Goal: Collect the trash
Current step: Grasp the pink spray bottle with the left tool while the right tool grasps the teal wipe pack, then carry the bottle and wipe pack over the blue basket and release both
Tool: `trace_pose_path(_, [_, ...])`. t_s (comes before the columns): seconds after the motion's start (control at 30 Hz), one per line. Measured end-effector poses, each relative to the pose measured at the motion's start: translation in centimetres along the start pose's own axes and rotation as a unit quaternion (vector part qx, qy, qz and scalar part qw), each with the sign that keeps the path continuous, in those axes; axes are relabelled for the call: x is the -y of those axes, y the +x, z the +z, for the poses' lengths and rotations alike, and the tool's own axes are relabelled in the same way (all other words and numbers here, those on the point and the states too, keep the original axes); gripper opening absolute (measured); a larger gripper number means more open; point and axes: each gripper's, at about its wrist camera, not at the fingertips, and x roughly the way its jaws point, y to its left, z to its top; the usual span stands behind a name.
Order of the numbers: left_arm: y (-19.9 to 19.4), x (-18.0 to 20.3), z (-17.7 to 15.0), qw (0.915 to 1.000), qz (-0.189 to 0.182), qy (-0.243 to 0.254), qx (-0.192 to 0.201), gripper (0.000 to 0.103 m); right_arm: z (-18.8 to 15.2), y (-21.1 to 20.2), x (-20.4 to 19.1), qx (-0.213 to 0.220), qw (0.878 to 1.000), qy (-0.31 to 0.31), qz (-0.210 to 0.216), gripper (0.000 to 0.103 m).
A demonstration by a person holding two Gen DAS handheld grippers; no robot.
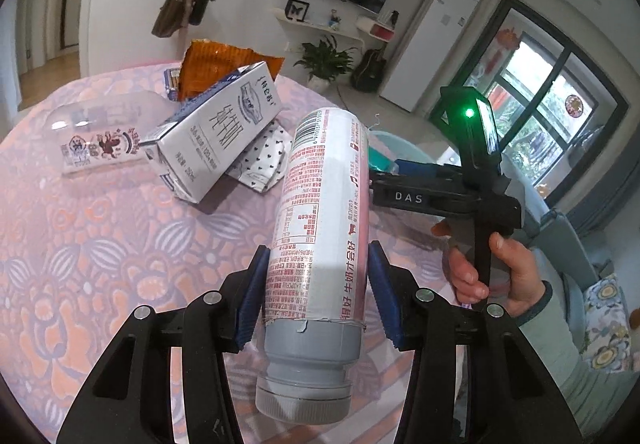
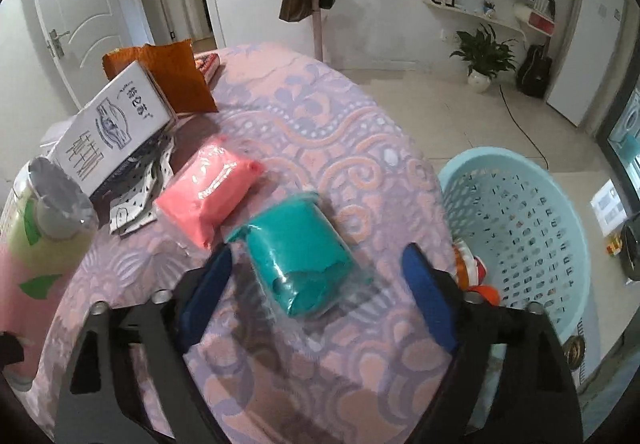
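Observation:
My left gripper (image 1: 316, 296) is shut on a tall pink-and-white milk bottle (image 1: 320, 212) with a grey cap, held above the table; the bottle also shows at the left edge of the right wrist view (image 2: 44, 216). My right gripper (image 2: 316, 284) is open, its blue pads either side of a teal wrapped pack (image 2: 304, 264) lying on the table, not touching it. A pink pack (image 2: 208, 188) lies just beyond. A white milk carton (image 1: 216, 132) lies on a heart-print wrapper (image 1: 264, 160). A clear plastic bottle (image 1: 96, 136) lies at the left.
An orange snack bag (image 1: 220, 64) sits at the table's far side. A light blue laundry basket (image 2: 520, 228) stands on the floor right of the table, with an orange-and-white item inside. The table has a pink patterned cloth (image 2: 320, 116). The right hand-held gripper (image 1: 460, 196) shows in the left view.

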Motion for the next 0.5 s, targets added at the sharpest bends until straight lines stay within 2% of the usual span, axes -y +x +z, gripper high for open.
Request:
trace_pose_path(0.03, [0.0,0.1,0.0,1.0,-0.003,-0.001,0.003,0.047,0.0,0.0,-0.1,0.003,1.0,-0.004,0.001,0.066])
trace_pose_path(0.07, [-0.3,0.2,-0.2,1.0,-0.005,-0.003,0.004,0.047,0.0,-0.1,-0.2,0.005,1.0,-0.007,0.0,0.056])
trace_pose_path(0.1, [-0.3,0.4,-0.2,1.0,-0.006,-0.004,0.005,0.047,-0.1,-0.2,-0.4,0.009,1.0,-0.011,0.002,0.042])
trace_pose_path(0.13, [-0.3,0.6,-0.1,1.0,-0.006,-0.004,0.006,0.047,-0.2,-0.4,-0.5,0.014,1.0,-0.015,0.007,0.037])
trace_pose_path(0.33, [0.2,2.0,2.0,0.9998,-0.005,0.004,0.017,0.047,-1.2,-3.3,-0.1,0.07,0.998,-0.001,0.0,0.035])
trace_pose_path(0.5, [1.9,5.1,5.6,0.9993,-0.017,0.029,0.016,0.047,-0.6,-6.7,2.6,0.114,0.993,0.038,-0.018,0.035])
